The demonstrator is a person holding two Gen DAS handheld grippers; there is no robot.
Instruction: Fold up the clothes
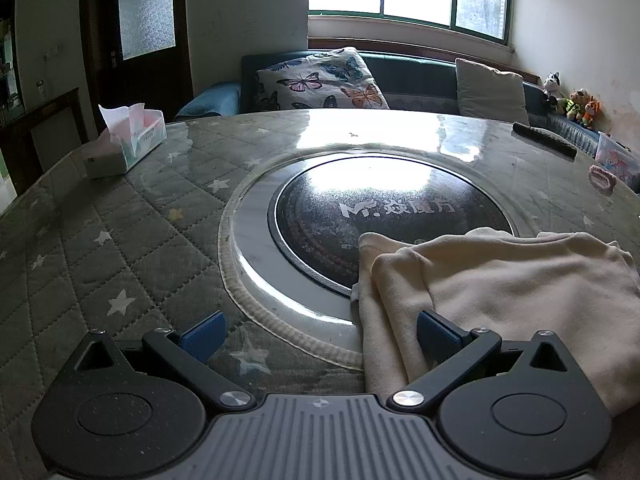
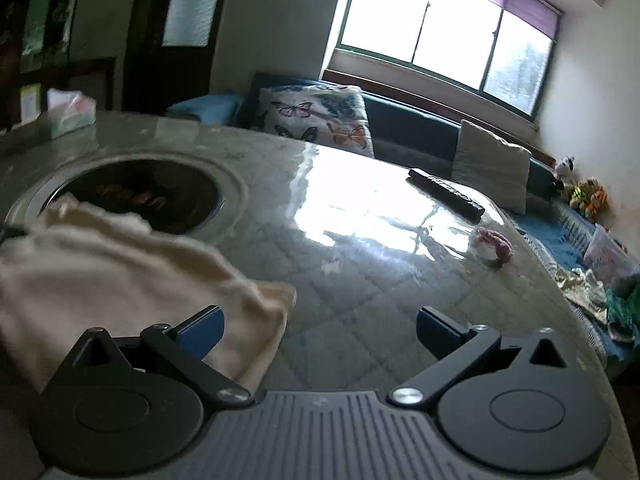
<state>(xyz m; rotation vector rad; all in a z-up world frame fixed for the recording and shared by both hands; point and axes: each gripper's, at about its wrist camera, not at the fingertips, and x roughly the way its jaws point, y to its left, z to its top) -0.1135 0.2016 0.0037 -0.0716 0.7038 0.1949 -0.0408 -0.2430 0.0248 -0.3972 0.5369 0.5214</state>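
A cream garment (image 1: pixel 500 292) lies folded in layers on the round table (image 1: pixel 120 240), partly over the black hotplate (image 1: pixel 384 216) at its centre. My left gripper (image 1: pixel 320 332) is open at the garment's left edge, its right finger over the cloth and its left finger over the quilted cover. In the right wrist view the same cream garment (image 2: pixel 120 276) lies at the left. My right gripper (image 2: pixel 320 332) is open at its right corner, left finger above the cloth, right finger above bare table. Nothing is held.
A tissue box (image 1: pixel 126 144) stands at the table's far left. A black remote (image 2: pixel 446 194) and a small pink item (image 2: pixel 494 242) lie toward the far right edge. Behind are a sofa, a butterfly cushion (image 1: pixel 324 80) and soft toys (image 1: pixel 572 100).
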